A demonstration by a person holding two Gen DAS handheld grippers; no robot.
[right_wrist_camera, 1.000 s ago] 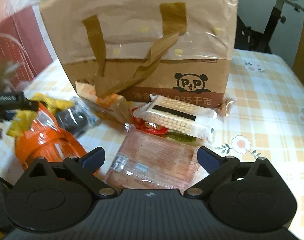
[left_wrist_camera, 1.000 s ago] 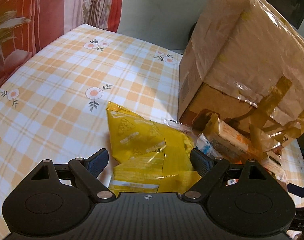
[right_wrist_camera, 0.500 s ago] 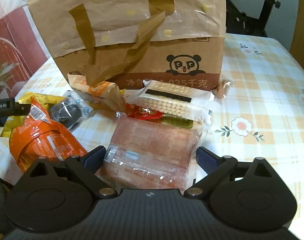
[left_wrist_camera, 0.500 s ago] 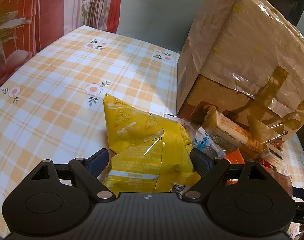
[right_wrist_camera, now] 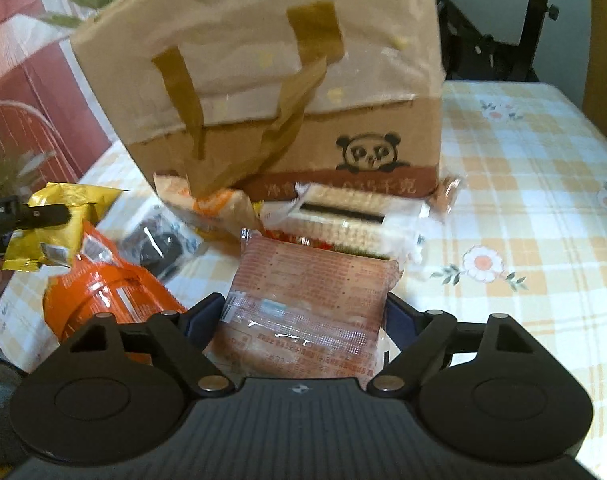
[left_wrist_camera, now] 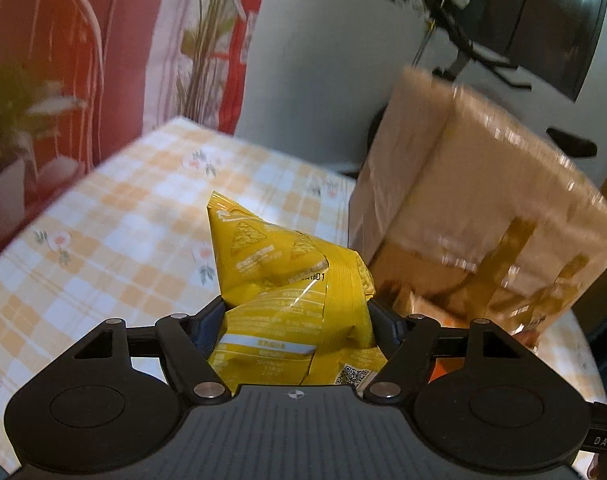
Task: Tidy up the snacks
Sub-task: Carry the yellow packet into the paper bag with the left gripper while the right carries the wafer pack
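The yellow snack bag (left_wrist_camera: 291, 300) is being clamped between the fingers (left_wrist_camera: 377, 320) of the left gripper (left_wrist_camera: 297, 316), crumpled at the pinch, its pointed top sticking up and forward. The left gripper is being held roughly level, aimed along the bench (left_wrist_camera: 115, 232) toward the far wall, with the brown paper bag (left_wrist_camera: 475, 208) off to its right. From the right wrist view the same yellow bag (right_wrist_camera: 59, 220) is seen pinched at the far left — appearing to be held off the bench, above the orange packet (right_wrist_camera: 99, 284).

The right gripper (right_wrist_camera: 303, 316) is being pointed at the paper bag (right_wrist_camera: 263, 80), tilted slightly down over the pile. Its fingers (right_wrist_camera: 203, 316) are being pressed against both sides of the reddish-pink snack packet (right_wrist_camera: 311, 300), so the packet is being gripped; whether it is lifted or lying on the bench cannot be told. Beyond it, a white-wrapped biscuit pack (right_wrist_camera: 351, 224) is lying against the base of the paper bag, and a dark clear-wrapped snack (right_wrist_camera: 159, 244) is lying to the left, near the orange packet. The paper bag is standing upright on the checked cloth — handles drooping down its front.
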